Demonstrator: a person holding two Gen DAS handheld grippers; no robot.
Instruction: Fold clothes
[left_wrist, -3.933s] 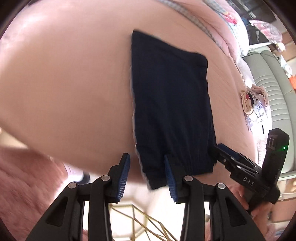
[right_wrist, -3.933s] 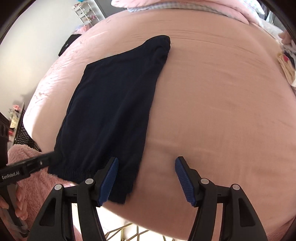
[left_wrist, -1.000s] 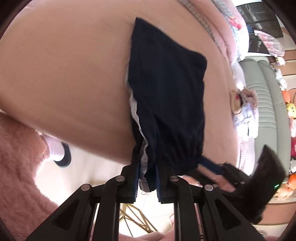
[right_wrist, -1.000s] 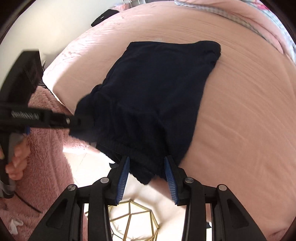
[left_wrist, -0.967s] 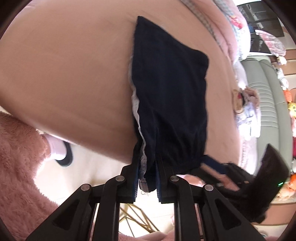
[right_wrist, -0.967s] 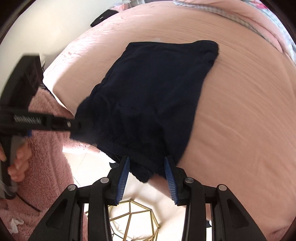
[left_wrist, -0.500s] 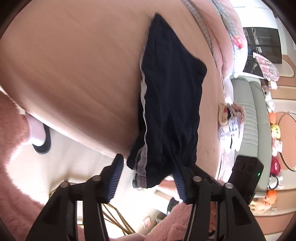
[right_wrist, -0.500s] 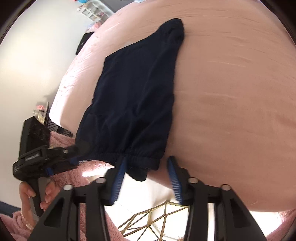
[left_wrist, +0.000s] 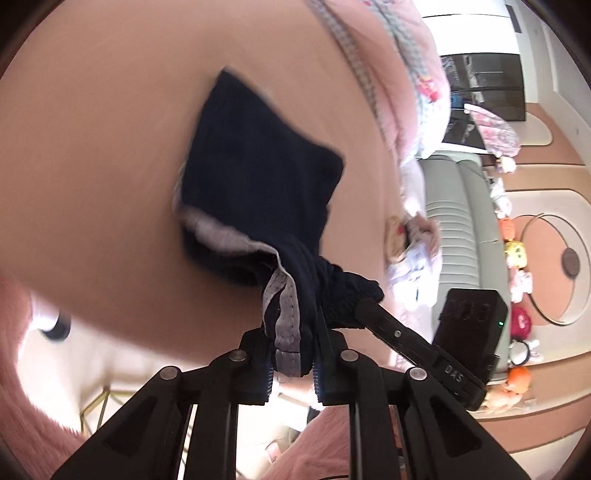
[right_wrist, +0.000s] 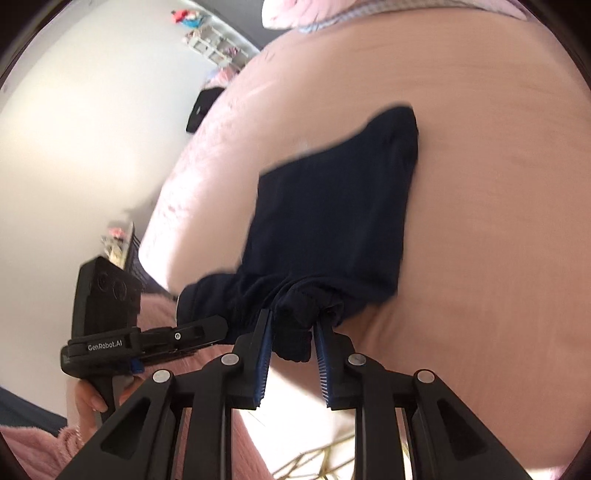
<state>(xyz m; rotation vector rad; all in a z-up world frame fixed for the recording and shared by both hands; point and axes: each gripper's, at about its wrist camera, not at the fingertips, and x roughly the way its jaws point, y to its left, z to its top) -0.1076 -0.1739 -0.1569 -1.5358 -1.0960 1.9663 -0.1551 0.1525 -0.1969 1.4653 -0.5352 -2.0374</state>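
Currently the navy shorts (left_wrist: 258, 184) lie on the pink bedspread (left_wrist: 92, 129), with the leg end flat toward the middle of the bed and the elasticated waistband lifted off the near edge. Both tools are clamped on that waistband: the left gripper (left_wrist: 291, 363) pinches the corner where a grey side stripe shows, and the right gripper (right_wrist: 293, 341) pinches the bunched opposite corner, jaws drawn in on the fabric in each case. Holding the two waistband corners at once keeps the edge taut and level, which is judged to prepare a fold of the waistband end over toward the leg end. The fabric sags and gathers between the two grips, so the corners should be spread before laying it down, otherwise wrinkles may be folded in. Around the garment, the bedspread is bare near the shorts; a pink quilt (left_wrist: 406, 74) is heaped at the head of the bed, small soft items (left_wrist: 410, 240) rest at the far side, and a grey sofa (left_wrist: 458, 229) stands beyond. Nothing lies in the fold path.
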